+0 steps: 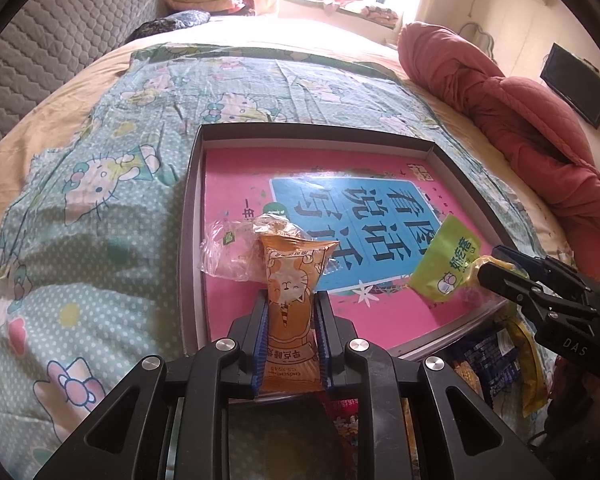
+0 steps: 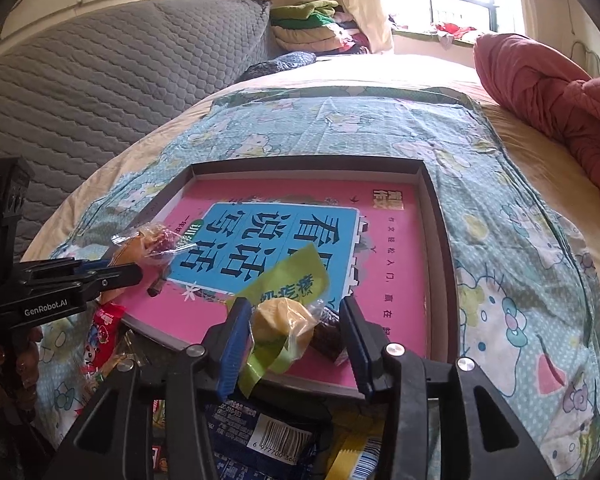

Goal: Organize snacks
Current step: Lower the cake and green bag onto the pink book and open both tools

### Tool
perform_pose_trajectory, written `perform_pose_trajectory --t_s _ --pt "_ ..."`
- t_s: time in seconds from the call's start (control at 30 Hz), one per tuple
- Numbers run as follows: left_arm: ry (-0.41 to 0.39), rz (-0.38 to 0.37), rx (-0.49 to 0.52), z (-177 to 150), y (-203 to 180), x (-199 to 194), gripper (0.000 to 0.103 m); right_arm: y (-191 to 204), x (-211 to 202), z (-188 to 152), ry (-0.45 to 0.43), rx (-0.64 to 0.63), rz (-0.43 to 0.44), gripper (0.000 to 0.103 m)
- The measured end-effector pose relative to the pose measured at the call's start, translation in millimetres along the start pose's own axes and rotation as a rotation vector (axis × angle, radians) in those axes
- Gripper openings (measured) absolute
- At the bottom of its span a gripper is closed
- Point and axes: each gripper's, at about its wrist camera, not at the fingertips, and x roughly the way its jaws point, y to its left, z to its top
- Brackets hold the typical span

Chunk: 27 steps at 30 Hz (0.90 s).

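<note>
Landmark: the tray (image 1: 198, 216), a shallow dark-rimmed box on the bed with a pink book (image 1: 260, 168) lining its floor.

Left gripper (image 1: 290, 304): jaws closed tight on the orange pack (image 1: 290, 280) (cat print), clamped around its lower half. The pack's top reaches over the tray's near edge and overlaps a clear-wrapped pastry (image 1: 230, 248) already lying near the tray's near-left corner.

Right gripper (image 2: 292, 316): jaws wide, nowhere near closed. The green pack (image 2: 288, 280), with a yellow cake visible in its clear part, sits between them over the tray's near edge. In the right view only the left pad seems to touch it; in the left view the tips look pinched on the wrapper's corner. Can't tell if it's actually gripped or just resting.

Step looks like placing both packs into the tray. To do it well:
- Push the orange pack further in past the rim, set it beside the pastry rather than on top, then open.
- Lower it flat before release; it's soft and will flop.
- Keep the two grippers well apart over the tray.
- Green pack: make sure its tail clears the near rim.

Count: 1 tray, 1 book, 1 pastry in the tray, 2 packs at the grippers. Outside, just beyond the tray's near edge, a loose pile (image 2: 260, 432): blue, red and yellow wrappers, at least 3, exact number hidden by the grippers.
</note>
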Motion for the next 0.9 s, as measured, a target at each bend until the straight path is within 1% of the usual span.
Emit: perform_pose_trajectory --t_s 0.13,0.23,0.33,0.53,0.63,0.7,0.8,0.9 --pt "0.006 -0.002 -0.001 -0.2 0.1 0.2 0.023 -2.0 0.3 0.1 0.004 0.002 -0.008 0.049" --pt "0.009 -0.005 -0.003 -1.0 0.6 -0.2 0.023 -3.4 1.0 -0.8 0.009 -0.001 -0.029 0.051" --pt "0.011 -0.008 -0.005 -0.5 1.3 -0.7 0.024 -10.4 3.3 -1.9 0.021 0.031 -0.039 0.053" --pt "0.01 -0.013 -0.006 -0.1 2.3 -1.2 0.024 -12.7 5.5 -3.7 0.029 0.043 -0.04 0.054" --pt "0.009 -0.015 -0.007 0.6 2.7 -1.8 0.029 -15.1 5.6 -3.9 0.032 0.057 -0.034 0.054" --pt "0.006 -0.012 -0.009 1.5 3.0 -3.3 0.036 -17.3 5.5 -4.1 0.036 0.071 -0.028 0.055" --pt "0.005 -0.011 -0.017 3.1 4.2 -5.4 0.042 -19.0 4.5 -3.1 0.032 0.078 -0.033 0.056" --pt "-0.001 -0.014 -0.026 4.6 6.0 -7.9 0.043 -20.2 4.0 -2.7 0.03 0.084 -0.037 0.056"
